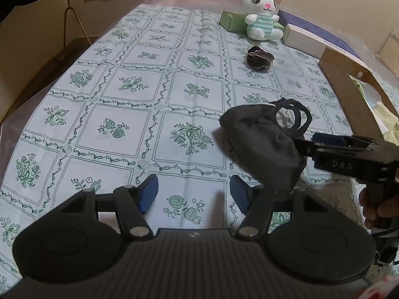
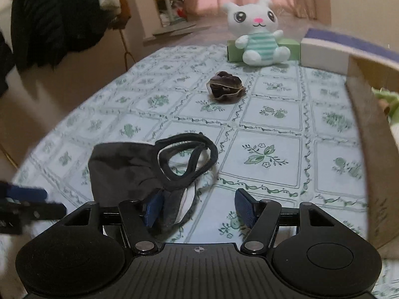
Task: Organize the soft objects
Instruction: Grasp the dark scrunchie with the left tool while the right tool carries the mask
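Note:
A dark grey cloth mask [image 1: 264, 144] with black ear loops lies on the floral tablecloth [image 1: 139, 94]; it also shows in the right wrist view [image 2: 127, 167]. My left gripper [image 1: 194, 194] is open and empty just left of it. My right gripper [image 2: 198, 205] is open, its left finger pad against the mask's near edge; it enters the left wrist view from the right [image 1: 324, 142]. A brown scrunchie [image 2: 225, 87] lies farther back. A white plush bunny [image 2: 259, 35] in a striped shirt sits at the far edge.
A cardboard box [image 2: 369, 134] holding soft items stands along the right side. A green box [image 2: 233, 49] and a white box [image 2: 324, 54] sit beside the bunny. Dark clothing [image 2: 54, 17] hangs at the left beyond the table.

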Motion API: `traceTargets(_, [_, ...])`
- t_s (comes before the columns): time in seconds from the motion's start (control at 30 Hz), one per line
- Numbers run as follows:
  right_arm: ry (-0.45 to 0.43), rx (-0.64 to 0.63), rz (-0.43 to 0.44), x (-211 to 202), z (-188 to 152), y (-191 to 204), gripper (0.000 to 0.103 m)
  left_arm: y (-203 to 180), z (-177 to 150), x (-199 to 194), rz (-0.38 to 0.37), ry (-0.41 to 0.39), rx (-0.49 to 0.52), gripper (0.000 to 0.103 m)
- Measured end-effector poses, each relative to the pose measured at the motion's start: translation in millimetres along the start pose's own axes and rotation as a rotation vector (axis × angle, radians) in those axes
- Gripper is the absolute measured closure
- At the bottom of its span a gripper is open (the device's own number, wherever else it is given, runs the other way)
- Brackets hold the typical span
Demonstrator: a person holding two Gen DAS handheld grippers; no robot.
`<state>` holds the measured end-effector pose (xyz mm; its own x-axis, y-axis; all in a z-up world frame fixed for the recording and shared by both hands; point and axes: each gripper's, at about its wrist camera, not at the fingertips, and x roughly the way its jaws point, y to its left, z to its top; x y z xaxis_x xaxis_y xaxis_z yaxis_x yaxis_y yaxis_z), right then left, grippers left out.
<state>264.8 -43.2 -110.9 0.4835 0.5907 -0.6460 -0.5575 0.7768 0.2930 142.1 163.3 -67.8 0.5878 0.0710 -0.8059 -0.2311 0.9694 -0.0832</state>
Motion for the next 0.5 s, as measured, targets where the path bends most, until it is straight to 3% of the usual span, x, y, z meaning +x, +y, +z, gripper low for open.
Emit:
traceTargets(0.1, [-0.003, 0.026, 0.050, -0.9, 2.8, -1.6, 0.040, 0.0, 0.7, 3.3, 0.003, 0.004, -0.001, 0.042])
traceTargets(0.23, [0.007, -0.005, 0.086, 3.7, 4.7, 5.4, 0.064, -0.3, 1.4, 5.7, 0.002, 0.008, 0.000, 0.050])
traceTargets(0.3, [0.011, -0.007, 0.096, 5.9, 4.3, 8.4, 0.069, 0.0, 2.1, 6.5, 0.001, 0.009, 0.000, 0.050])
traceTargets(0.4, [0.021, -0.006, 0.116, 9.2, 3.5, 10.2, 0.086, 0.9, 2.7, 7.5, 0.006, 0.011, -0.002, 0.050])
traceTargets(0.5, [0.025, -0.007, 0.130, 9.7, 3.3, 10.6, 0.094, 1.2, 3.1, 8.0, 0.009, 0.010, -0.003, 0.050])
